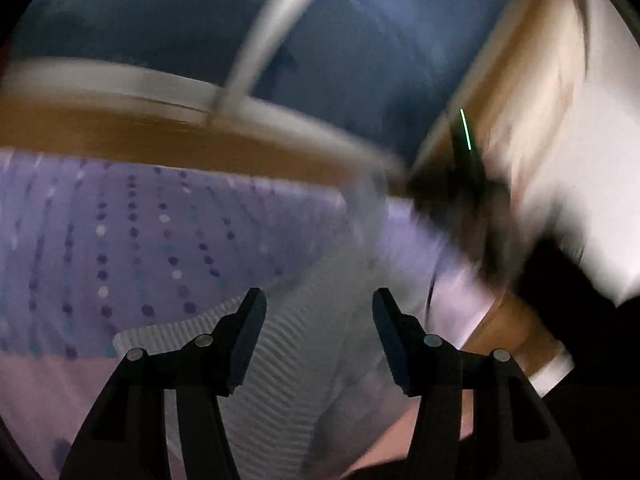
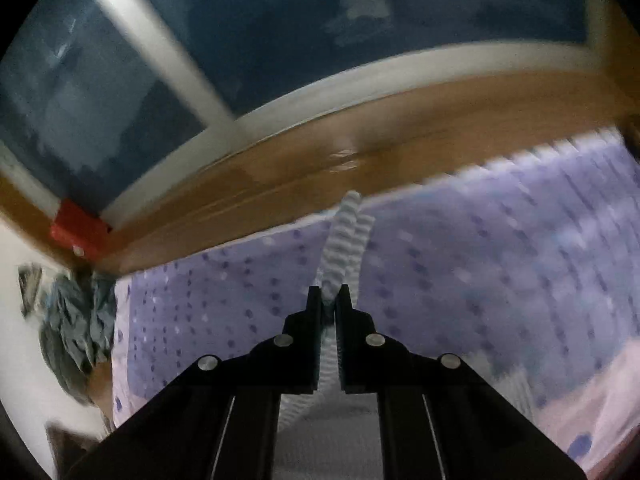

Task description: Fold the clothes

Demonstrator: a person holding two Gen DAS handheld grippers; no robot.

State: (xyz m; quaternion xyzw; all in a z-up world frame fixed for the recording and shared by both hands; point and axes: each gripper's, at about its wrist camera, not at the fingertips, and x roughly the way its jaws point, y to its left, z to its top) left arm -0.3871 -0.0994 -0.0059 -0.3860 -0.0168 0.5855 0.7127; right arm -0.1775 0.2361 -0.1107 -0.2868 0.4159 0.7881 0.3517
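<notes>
Currently, left wrist view: left gripper (image 1: 318,336) spread, nothing between pads; we hover it above ribbed white garment (image 1: 288,360), lower centre, likely ready to take second hold. Garment lies on dotted lilac sheet (image 1: 120,240).

Right wrist view: right gripper (image 2: 329,306) clenched on bunched garment fold (image 2: 344,240), frame centre; we judge pinch gathers edge for folding. Wooden ledge (image 2: 360,152) crosses behind; crumpled blue cloth (image 2: 76,320) far left.
</notes>
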